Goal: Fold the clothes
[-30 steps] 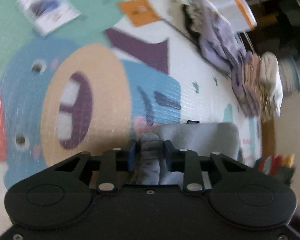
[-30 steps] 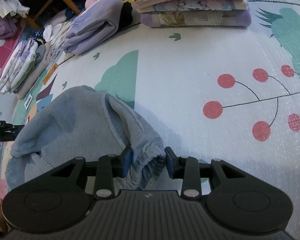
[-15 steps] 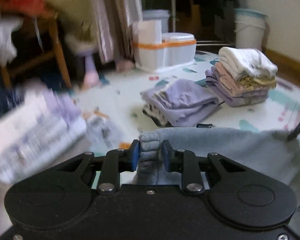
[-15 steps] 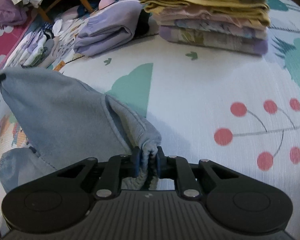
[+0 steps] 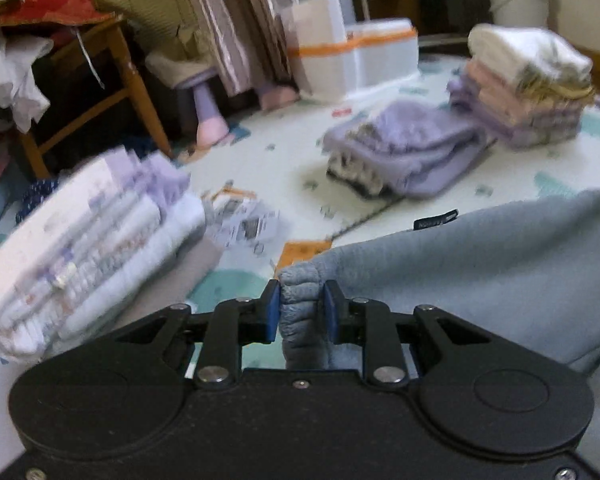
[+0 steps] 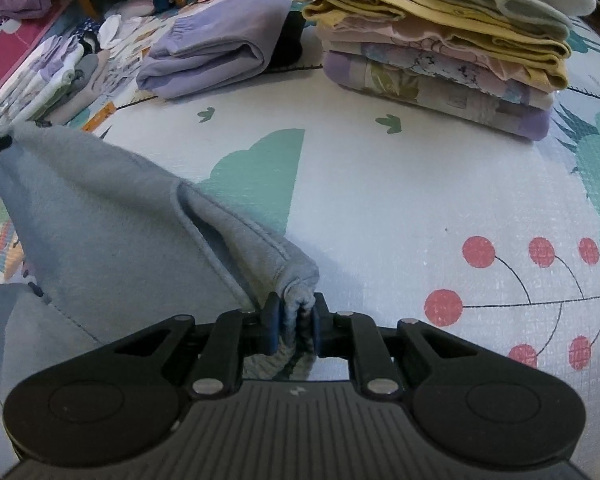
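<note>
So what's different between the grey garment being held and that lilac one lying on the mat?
The grey garment is unfolded, pulled out between the left gripper and the right gripper, with part of it lifted off the mat. The lilac garment is folded into a thick bundle, lying untouched on the mat. The grey one is blue-grey, the other pale purple. Both look like soft, fleecy fabric.

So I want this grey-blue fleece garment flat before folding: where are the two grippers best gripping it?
At the two ends of its gathered hem, from above, as now. The left gripper pinches one bunched corner of the grey-blue fleece garment, the right gripper the other; the thick ribbing fills the pads, and the cloth hangs stretched between them.
</note>
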`<state>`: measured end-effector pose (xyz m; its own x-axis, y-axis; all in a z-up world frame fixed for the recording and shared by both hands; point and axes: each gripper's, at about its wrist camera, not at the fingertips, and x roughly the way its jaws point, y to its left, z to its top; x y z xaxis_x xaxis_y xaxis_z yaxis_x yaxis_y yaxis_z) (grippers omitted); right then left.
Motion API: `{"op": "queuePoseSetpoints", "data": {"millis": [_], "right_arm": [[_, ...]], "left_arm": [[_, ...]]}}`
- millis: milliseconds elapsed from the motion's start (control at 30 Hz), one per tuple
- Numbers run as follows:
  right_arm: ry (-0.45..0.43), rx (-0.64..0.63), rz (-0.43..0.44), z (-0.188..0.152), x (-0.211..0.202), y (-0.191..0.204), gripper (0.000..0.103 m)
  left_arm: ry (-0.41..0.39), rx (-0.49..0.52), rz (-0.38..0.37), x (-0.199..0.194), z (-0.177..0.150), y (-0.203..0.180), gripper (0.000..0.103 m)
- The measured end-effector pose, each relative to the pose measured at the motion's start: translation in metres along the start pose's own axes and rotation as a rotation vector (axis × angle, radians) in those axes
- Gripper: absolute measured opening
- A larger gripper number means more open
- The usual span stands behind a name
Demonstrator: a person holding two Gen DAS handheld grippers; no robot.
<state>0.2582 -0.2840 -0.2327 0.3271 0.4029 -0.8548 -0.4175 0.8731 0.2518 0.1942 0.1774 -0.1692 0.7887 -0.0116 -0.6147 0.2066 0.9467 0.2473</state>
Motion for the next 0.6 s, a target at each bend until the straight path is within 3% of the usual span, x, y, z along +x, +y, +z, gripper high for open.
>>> {"op": "queuePoseSetpoints", "data": {"millis": [67, 133, 167, 300, 467, 600], "right_arm": [[0.010, 0.007, -0.004, 0.001, 0.002, 0.000, 0.022], [0.014, 0.011, -0.021, 0.004, 0.001, 0.000, 0.036], [0.009, 0.011, -0.025, 0.004, -0.002, 0.000, 0.038], [-0.058, -0.082, -0.066, 0.004, -0.021, 0.014, 0.043], [-0.195, -0.295, -0.126, 0.004, -0.038, 0.050, 0.043], [-0.163, -0.365, -0.050, 0.005, -0.026, 0.073, 0.043]], "left_arm": [[0.043, 0.019, -0.003, 0.014, -0.008, -0.002, 0.026], [0.124, 0.035, 0.001, 0.027, -0.015, -0.005, 0.033], [0.141, 0.041, 0.014, 0.028, -0.018, -0.006, 0.033], [0.083, 0.006, 0.051, 0.004, -0.012, -0.006, 0.033], [0.055, -0.027, -0.065, -0.007, -0.001, -0.027, 0.033], [0.097, -0.069, -0.154, 0.002, -0.008, -0.044, 0.034]]}}
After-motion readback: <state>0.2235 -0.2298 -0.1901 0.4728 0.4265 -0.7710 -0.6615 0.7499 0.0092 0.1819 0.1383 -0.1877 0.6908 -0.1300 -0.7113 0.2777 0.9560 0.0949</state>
